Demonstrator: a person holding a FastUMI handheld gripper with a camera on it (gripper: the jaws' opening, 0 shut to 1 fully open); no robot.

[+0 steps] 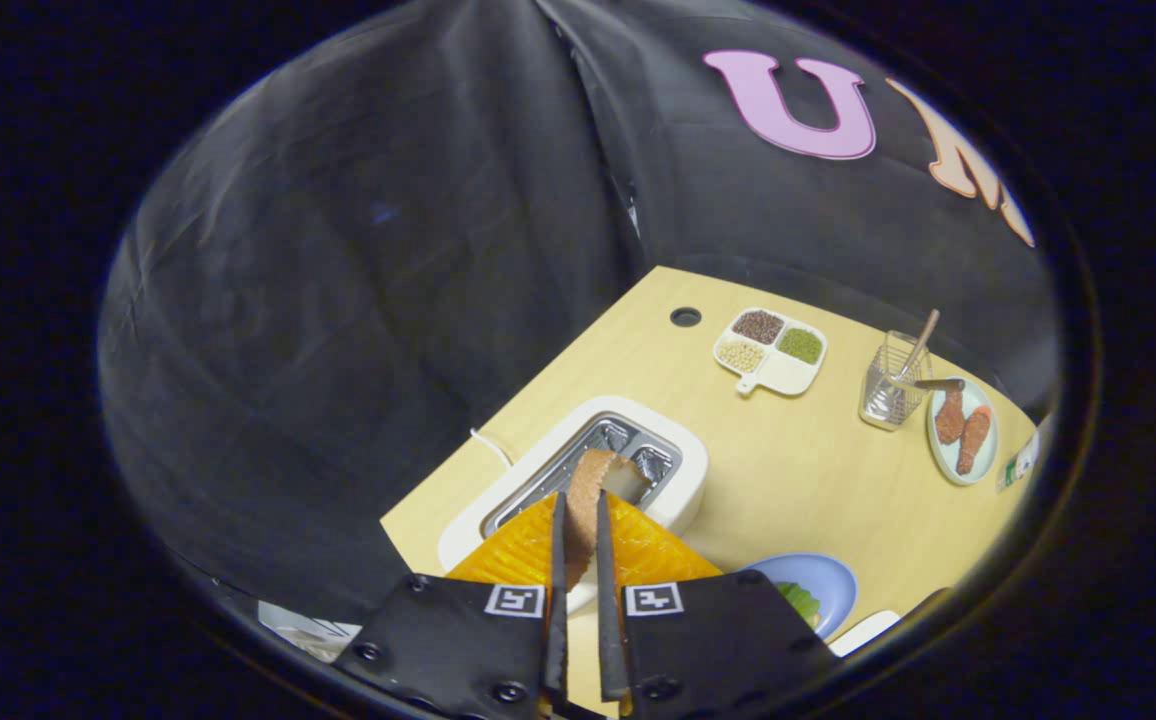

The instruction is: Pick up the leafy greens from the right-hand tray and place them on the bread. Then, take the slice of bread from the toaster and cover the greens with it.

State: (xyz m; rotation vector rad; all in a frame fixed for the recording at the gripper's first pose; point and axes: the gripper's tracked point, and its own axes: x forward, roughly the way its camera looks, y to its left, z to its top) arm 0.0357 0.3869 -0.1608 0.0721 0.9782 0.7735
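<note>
Pale wooden table [788,470] is carrying the toaster [678,455] just ahead of the gripper [578,500], whose fingers are pinching narrowly on the bread slice [598,480], standing edge-on above a slot; the plate of greens [818,590] is lying to its right, near.

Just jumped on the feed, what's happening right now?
The hand-held gripper is shut on the slice of bread, holding it edge-on just above the toaster. The greens already lie on the blue plate beside the fingers; the bread under them can't be made out. Next, probably, the slice goes over them.
</note>
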